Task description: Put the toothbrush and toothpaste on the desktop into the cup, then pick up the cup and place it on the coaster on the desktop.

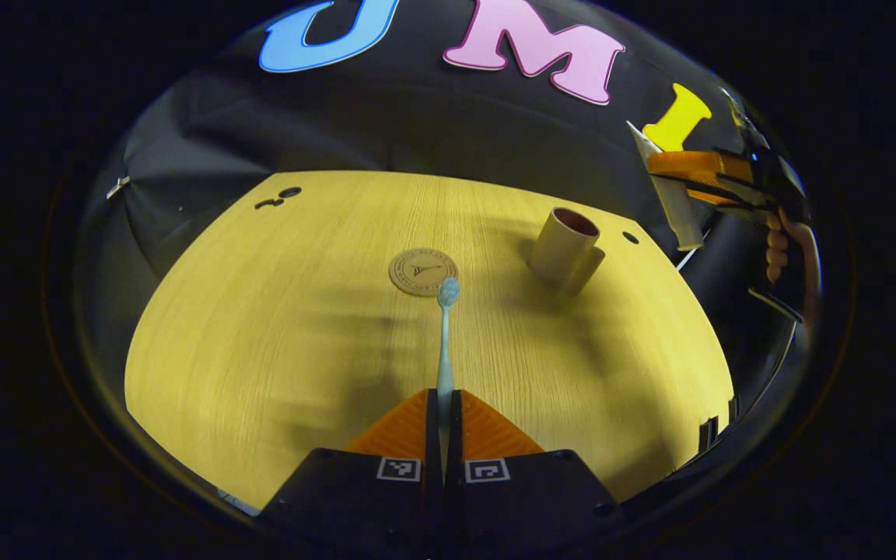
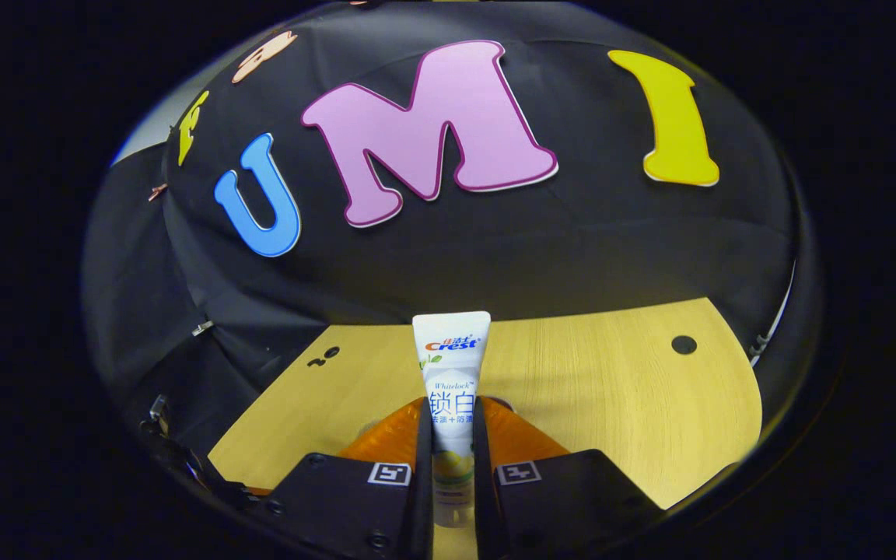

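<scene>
In the left gripper view my left gripper is shut on the handle of a pale blue toothbrush, whose head points forward over a round brown coaster on the yellow wooden desktop. A tan cup with a dark inside stands upright to the right of the coaster. Far right, the other gripper hangs above the table edge with a white tube in it. In the right gripper view my right gripper is shut on that white toothpaste tube, which stands up between the fingers above the desktop.
A hand holds the far gripper at the right edge of the left gripper view. Small dark holes mark the desktop's back left and one sits right of the cup. Black cloth wall stands behind the table.
</scene>
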`<move>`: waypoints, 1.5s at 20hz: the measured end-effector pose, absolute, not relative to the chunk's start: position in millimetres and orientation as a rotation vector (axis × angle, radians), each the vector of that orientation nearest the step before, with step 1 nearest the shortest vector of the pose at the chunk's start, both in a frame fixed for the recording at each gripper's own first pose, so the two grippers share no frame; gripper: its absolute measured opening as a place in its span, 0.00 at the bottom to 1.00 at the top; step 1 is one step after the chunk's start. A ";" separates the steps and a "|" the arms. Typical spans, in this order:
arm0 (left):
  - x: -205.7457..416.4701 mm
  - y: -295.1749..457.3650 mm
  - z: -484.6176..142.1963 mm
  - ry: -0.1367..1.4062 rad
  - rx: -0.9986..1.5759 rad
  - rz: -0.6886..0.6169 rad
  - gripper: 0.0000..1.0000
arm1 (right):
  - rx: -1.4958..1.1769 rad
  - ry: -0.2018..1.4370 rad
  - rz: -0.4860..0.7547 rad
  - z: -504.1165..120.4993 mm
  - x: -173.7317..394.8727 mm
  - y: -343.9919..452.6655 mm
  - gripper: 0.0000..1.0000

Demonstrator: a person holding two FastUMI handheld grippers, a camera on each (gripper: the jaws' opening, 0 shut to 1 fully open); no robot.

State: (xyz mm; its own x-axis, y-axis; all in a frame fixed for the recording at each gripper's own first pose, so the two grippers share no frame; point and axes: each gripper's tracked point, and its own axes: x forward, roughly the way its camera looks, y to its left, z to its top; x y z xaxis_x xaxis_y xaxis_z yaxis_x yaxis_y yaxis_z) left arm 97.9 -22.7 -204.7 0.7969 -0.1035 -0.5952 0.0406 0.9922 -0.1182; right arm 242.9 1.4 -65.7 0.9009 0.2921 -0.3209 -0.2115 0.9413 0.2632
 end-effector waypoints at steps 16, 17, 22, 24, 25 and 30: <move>130.2 -39.1 -123.6 0.418 -0.219 -0.049 0.06 | 0.189 0.130 0.283 -96.1 343.3 8.3 0.25; 130.8 -37.3 -123.2 0.418 -0.223 -0.043 0.06 | 0.187 0.132 0.284 -103.5 344.2 8.7 0.25; 134.7 -34.0 -118.8 0.397 -0.239 -0.013 0.06 | 0.153 0.123 0.306 -134.1 340.2 18.0 0.25; 137.8 -40.2 -119.7 0.395 -0.247 -0.017 0.07 | 0.130 0.108 0.297 -143.0 340.9 17.3 0.25; 138.2 -42.7 -120.2 0.396 -0.246 -0.021 0.06 | 0.127 0.105 0.292 -148.3 342.4 16.1 0.25; 144.1 -61.4 -121.0 0.392 -0.246 -0.045 0.06 | 0.140 0.136 0.280 -174.7 342.6 11.0 0.26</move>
State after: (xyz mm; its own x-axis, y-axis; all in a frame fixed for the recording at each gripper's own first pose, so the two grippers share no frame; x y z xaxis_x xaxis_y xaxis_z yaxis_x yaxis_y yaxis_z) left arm 144.1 -61.4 -121.0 0.9235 -0.0909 -0.3728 -0.0040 0.9692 -0.2463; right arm 342.6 11.0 -174.7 0.9520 0.2843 -0.1138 -0.2654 0.9514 0.1563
